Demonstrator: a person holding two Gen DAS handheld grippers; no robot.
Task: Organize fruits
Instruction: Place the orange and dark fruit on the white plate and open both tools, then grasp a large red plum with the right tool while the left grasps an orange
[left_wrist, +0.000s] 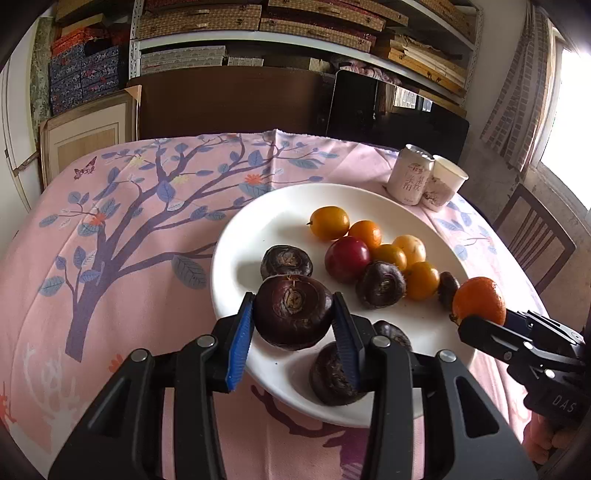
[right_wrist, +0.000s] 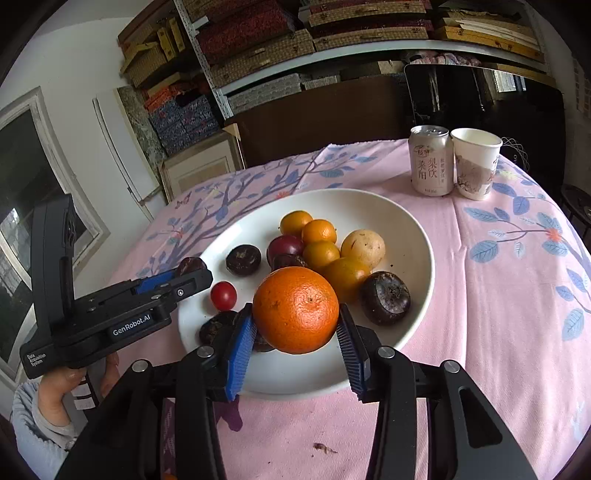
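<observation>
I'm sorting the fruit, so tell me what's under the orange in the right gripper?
Below the orange, held in the right gripper, lies the white plate. A dark water chestnut peeks out beneath it; anything else is covered.

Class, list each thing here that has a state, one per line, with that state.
Left gripper: shut on a water chestnut.
Right gripper: shut on the orange.
Plate: holding fruit.
Can: upright; whether opened, cannot tell.
Cup: upright, beside the can.
</observation>
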